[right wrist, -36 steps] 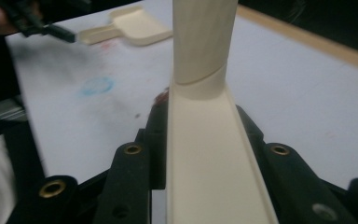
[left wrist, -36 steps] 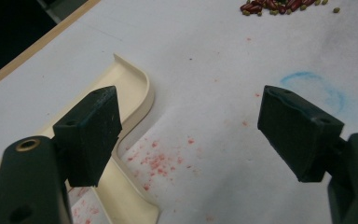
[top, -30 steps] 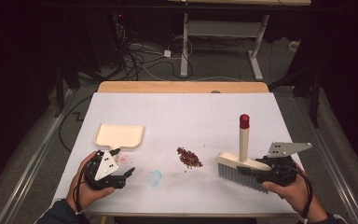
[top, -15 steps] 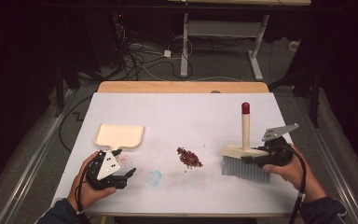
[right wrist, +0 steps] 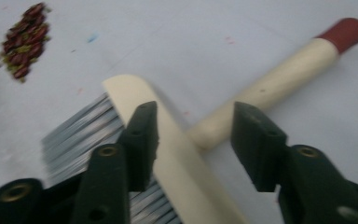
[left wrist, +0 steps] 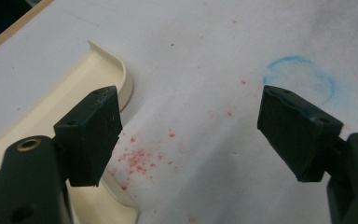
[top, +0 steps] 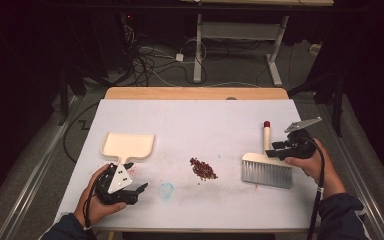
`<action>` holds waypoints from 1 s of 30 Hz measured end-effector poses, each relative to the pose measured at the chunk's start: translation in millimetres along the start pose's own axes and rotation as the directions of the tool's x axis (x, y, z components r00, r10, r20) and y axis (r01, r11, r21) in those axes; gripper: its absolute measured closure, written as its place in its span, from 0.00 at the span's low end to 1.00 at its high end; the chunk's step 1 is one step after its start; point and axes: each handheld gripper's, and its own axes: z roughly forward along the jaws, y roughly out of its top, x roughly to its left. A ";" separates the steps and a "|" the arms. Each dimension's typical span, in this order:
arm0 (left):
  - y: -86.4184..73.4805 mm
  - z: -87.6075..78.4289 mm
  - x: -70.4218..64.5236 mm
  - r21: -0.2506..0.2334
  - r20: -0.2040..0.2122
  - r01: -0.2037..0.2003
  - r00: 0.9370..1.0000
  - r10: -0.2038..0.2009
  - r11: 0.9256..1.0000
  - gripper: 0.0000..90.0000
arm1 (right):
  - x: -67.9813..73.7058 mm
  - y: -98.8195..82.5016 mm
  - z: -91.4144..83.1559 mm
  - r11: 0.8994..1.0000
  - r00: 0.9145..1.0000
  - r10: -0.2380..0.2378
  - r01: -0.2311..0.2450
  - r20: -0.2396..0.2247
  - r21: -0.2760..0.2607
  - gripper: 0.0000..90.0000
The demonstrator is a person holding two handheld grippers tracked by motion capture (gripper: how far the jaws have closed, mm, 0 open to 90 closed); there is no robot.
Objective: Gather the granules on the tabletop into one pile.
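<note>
right gripper [right wrist: 193,140]: jaws part-open, astride brush [right wrist: 182,158], seemingly loose | left gripper [left wrist: 186,135]: wide, empty

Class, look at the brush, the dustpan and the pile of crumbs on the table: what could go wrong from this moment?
1. The right gripper has open jaws astride the brush where head meets handle; closing there off-centre may tilt it.
2. The crumb pile lies apart from the dustpan; a hard sweep could scatter it.
3. The left gripper is open beside the dustpan, so the pan may slide.
</note>
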 end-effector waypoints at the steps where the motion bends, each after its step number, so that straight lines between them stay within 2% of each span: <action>1: 0.1 0.1 0.1 -0.001 0.000 0.000 1.000 0.000 1.000 0.23 | 1.2 0.0 -0.1 1.000 0.999 -0.001 0.001 0.050 0.000 0.70; 3: 0.5 0.1 -0.2 -0.003 0.001 -0.001 1.000 0.001 1.000 0.23 | 4.8 1.0 1.2 1.000 0.990 -0.001 0.003 0.139 -0.011 0.78; 5: 0.9 0.4 -0.8 -0.005 0.002 -0.002 1.000 0.002 1.000 0.23 | 4.8 0.4 4.5 0.999 0.981 0.029 -0.021 0.191 -0.046 0.85; 9: 1.3 0.8 -1.5 -0.002 0.003 -0.006 1.000 0.006 1.000 0.23 | 3.9 -3.2 24.0 0.999 0.962 0.029 -0.036 0.273 0.023 0.90; 11: 1.3 0.8 -1.5 -0.002 0.002 -0.006 1.000 0.006 1.000 0.23 | 2.0 -5.5 32.8 0.998 0.960 0.032 -0.047 0.278 0.047 0.93; 13: 1.4 1.3 -1.3 0.000 0.003 -0.006 1.000 0.006 1.000 0.23 | 0.2 -6.8 37.9 0.998 0.954 0.043 -0.058 0.296 0.041 0.93; 15: 1.6 1.5 -1.5 0.000 0.004 -0.009 1.000 0.009 1.000 0.23 | -0.6 -7.1 39.3 0.997 0.955 0.043 -0.059 0.294 0.043 0.91; 18: 1.6 1.0 -1.7 -0.003 0.004 -0.008 1.000 0.008 1.000 0.23 | -0.7 -7.9 40.7 0.997 0.951 0.047 -0.064 0.306 0.046 0.89; 22: 1.5 -0.2 -1.3 -0.007 -0.001 -0.006 1.000 0.006 1.000 0.23 | -0.5 -8.3 40.5 0.998 0.952 0.049 -0.059 0.303 0.022 0.88; 25: 1.7 -0.5 -1.5 -0.008 -0.002 -0.007 1.000 0.007 1.000 0.23 | 0.0 -8.0 42.1 0.998 0.946 0.045 -0.053 0.320 0.017 0.86; 27: 1.9 -0.8 -1.1 -0.010 -0.004 -0.007 1.000 0.007 1.000 0.23 | 2.1 -7.0 38.2 0.999 0.940 0.047 -0.046 0.337 -0.012 0.85; 28: 2.1 -1.1 -0.3 -0.012 -0.004 -0.007 1.000 0.006 1.000 0.23 | 4.4 -6.1 33.8 0.998 0.939 0.048 -0.035 0.341 -0.045 0.83; 30: 2.7 -1.3 0.1 -0.015 -0.005 -0.004 1.000 0.004 1.000 0.23 | 11.7 -4.0 22.4 0.991 0.943 0.038 0.007 0.331 -0.134 0.75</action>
